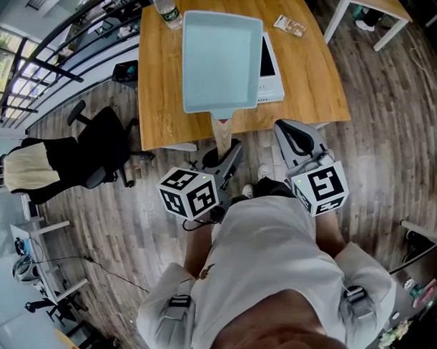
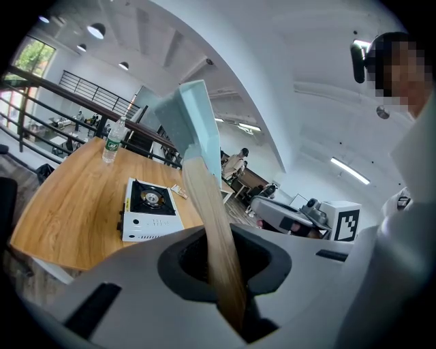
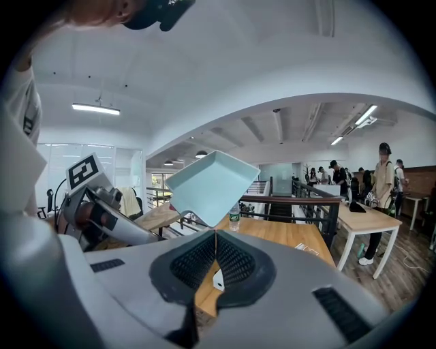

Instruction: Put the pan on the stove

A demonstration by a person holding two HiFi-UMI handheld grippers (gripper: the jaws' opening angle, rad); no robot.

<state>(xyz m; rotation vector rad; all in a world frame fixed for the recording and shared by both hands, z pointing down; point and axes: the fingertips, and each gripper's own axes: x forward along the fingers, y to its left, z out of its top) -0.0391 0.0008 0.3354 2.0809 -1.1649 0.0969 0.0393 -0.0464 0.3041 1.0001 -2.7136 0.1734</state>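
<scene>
count: one pan (image 1: 221,59), light blue and square, with one wooden handle (image 1: 221,133); one white single-burner stove (image 2: 150,208); one bottle (image 1: 167,11); one small packet (image 1: 289,25); one wooden worktop (image 1: 160,96); two claws.

left claw (image 1: 228,155): pinched on the handle at its free end; pan carried beyond the claw tips, raised clear of the worktop and tilted in the left gripper view; not touching the stove.

right claw (image 3: 213,262): pressed together, holding nothing; held just right of the left claw, apart from the pan.

pan position in the head view: above the stove, covering most of it; only the stove's right side visible past the pan's right edge.

clearances: stove set on the worktop's right half, back from the near edge; burner top open to view in the left gripper view; bottle at the far left and packet at the far right, both well apart from the stove; bare wood left of the stove; office chair (image 1: 97,152) on the floor off the worktop's near left corner.
</scene>
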